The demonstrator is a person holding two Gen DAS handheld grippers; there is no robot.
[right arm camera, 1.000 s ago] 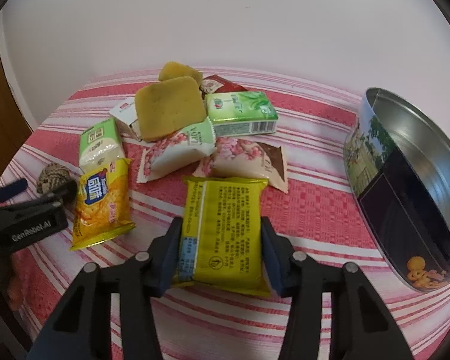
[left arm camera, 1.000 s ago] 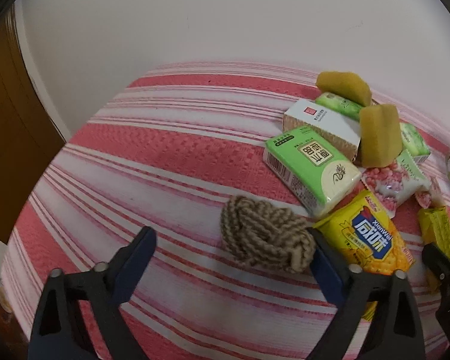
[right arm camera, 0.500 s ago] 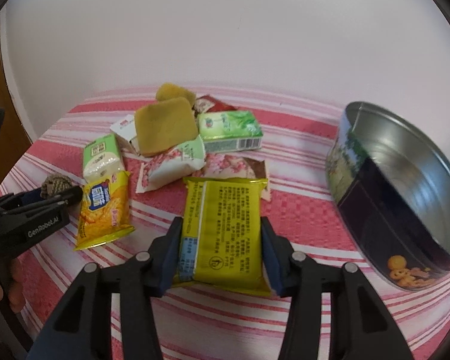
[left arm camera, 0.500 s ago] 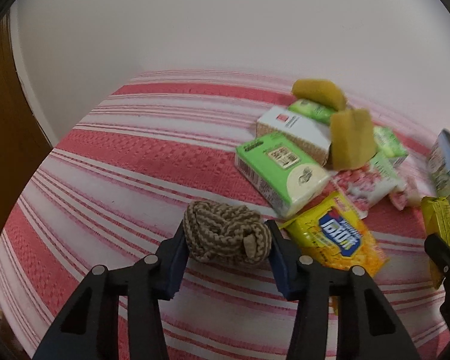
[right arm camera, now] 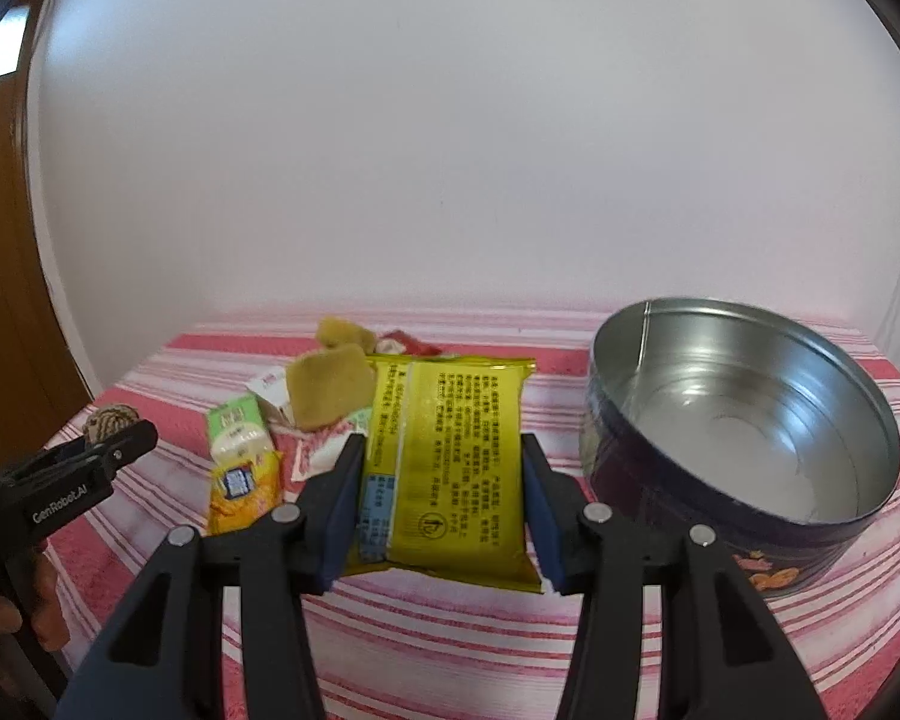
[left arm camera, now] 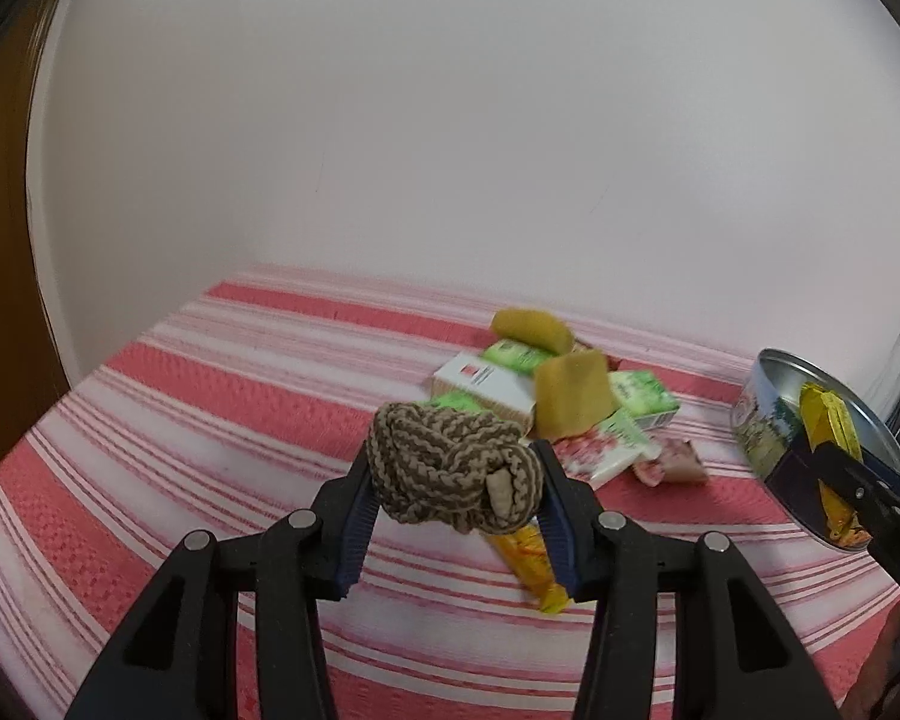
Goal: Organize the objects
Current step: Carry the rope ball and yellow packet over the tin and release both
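Woven rope knot now lifted, yellow packet raised

Both wrist cameras look forward and slightly down, sharing the striped tablecloth, the somewhat blurred packet pile and tin.

Your left gripper: matte black plastic linkage arms, blue ribbed pads on the inner finger faces, silver round pivot screws at each joint. Your right gripper: same build, four silver screws visible, blue pads. White "GenRobot.AI" lettering on the left unit's side in the right wrist view. Your sleeves aren't visible.
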